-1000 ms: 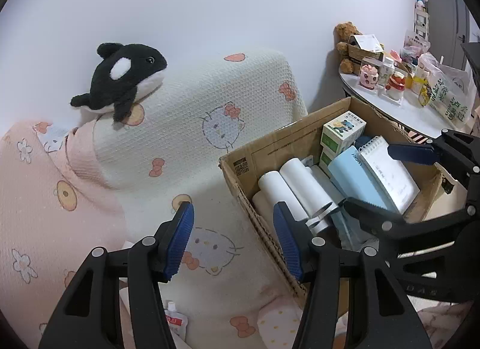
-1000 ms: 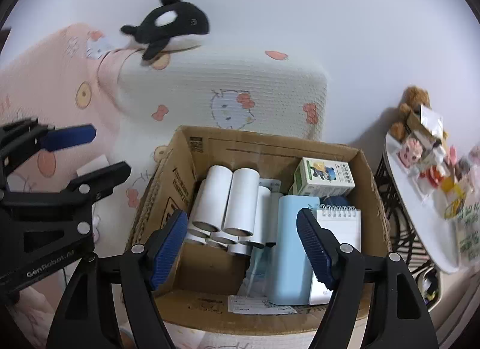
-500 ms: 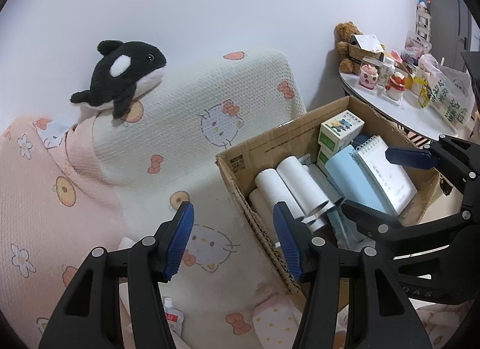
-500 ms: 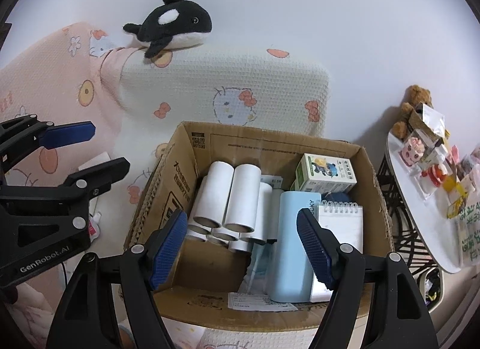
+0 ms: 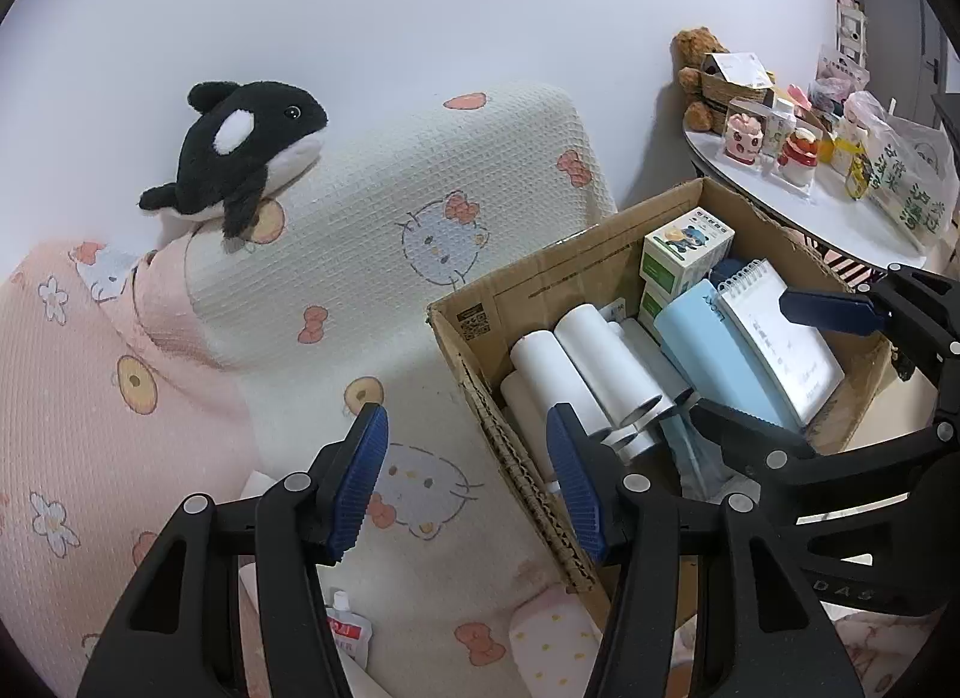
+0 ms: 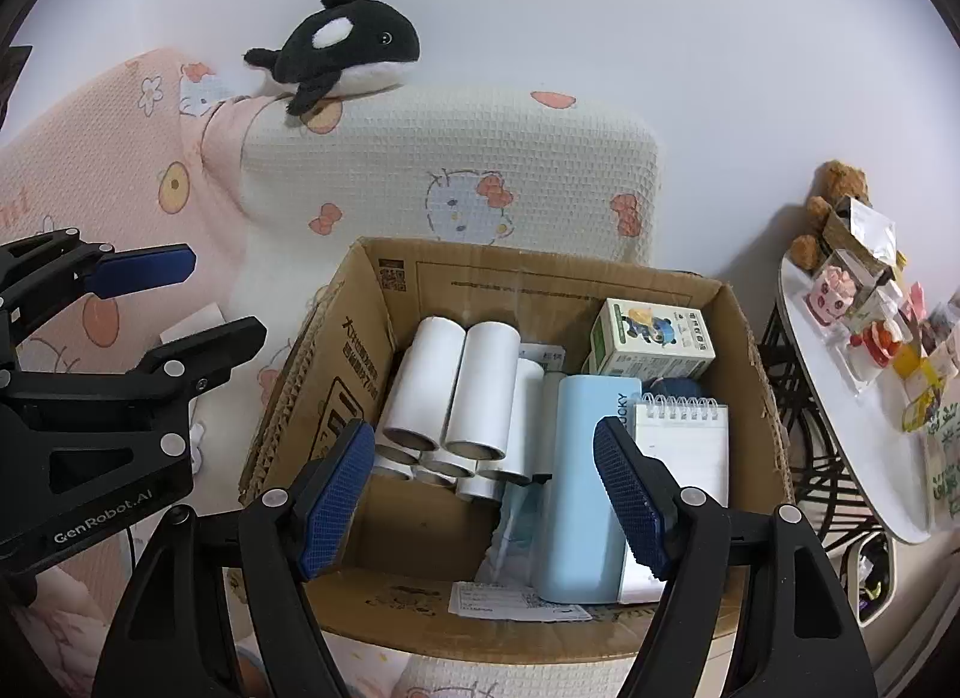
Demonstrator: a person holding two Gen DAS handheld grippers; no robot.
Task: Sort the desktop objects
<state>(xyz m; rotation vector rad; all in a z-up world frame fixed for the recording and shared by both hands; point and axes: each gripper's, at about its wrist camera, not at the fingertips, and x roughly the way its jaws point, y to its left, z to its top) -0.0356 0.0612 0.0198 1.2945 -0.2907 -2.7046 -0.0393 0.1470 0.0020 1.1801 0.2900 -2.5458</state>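
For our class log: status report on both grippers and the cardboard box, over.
Left gripper open, empty, beside the box. Right gripper open, empty, over the cardboard box. Paper rolls, notepad, blue case inside. Nothing in the way.

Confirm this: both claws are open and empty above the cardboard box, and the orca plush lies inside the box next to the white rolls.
Not quite. The orca plush sits on top of the white cushion behind the cardboard box, as the right wrist view shows. The rest holds: left claw and right claw open, empty.

Right claw open above cardboard box; nothing gripped.
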